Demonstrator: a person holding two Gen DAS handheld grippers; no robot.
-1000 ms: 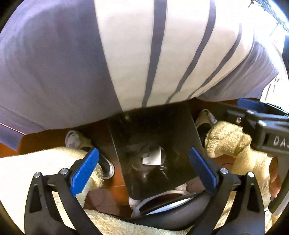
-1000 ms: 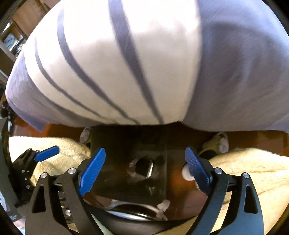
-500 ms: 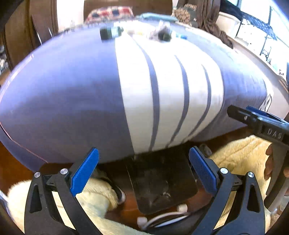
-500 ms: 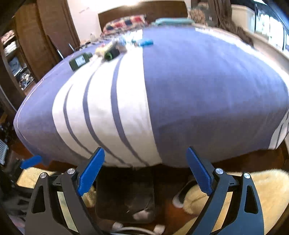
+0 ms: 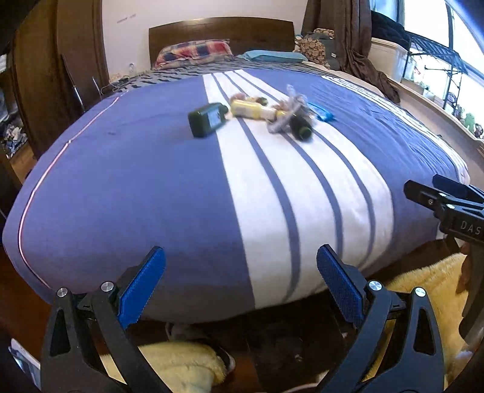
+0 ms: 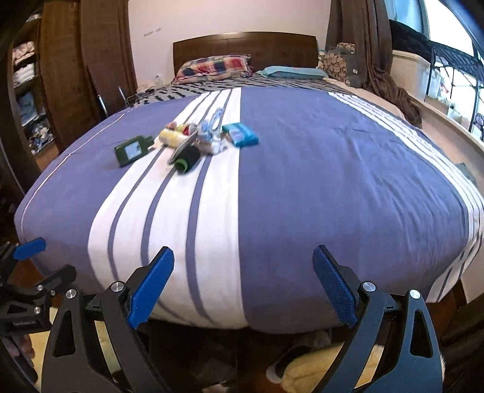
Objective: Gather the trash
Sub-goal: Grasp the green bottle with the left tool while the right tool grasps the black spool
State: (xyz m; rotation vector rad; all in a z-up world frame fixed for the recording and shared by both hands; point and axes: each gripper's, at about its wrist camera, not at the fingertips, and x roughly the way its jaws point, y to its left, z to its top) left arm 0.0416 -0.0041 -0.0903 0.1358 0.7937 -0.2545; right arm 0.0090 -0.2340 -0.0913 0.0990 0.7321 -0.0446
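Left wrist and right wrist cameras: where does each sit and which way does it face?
Left wrist: on the left gripper, low at the foot of the bed, looking up it toward the headboard; the right gripper shows at right.
Right wrist: on the right gripper, facing the same way; the left gripper shows at left.
Shared: the trash pile, including the dark green bottle.

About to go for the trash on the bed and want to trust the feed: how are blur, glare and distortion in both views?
Left wrist view: fisheye bows the bed; slight motion blur on the trash pile; window blown out at right. Right wrist view: same bowing; green bottle readable, pile soft; window glare upper right.
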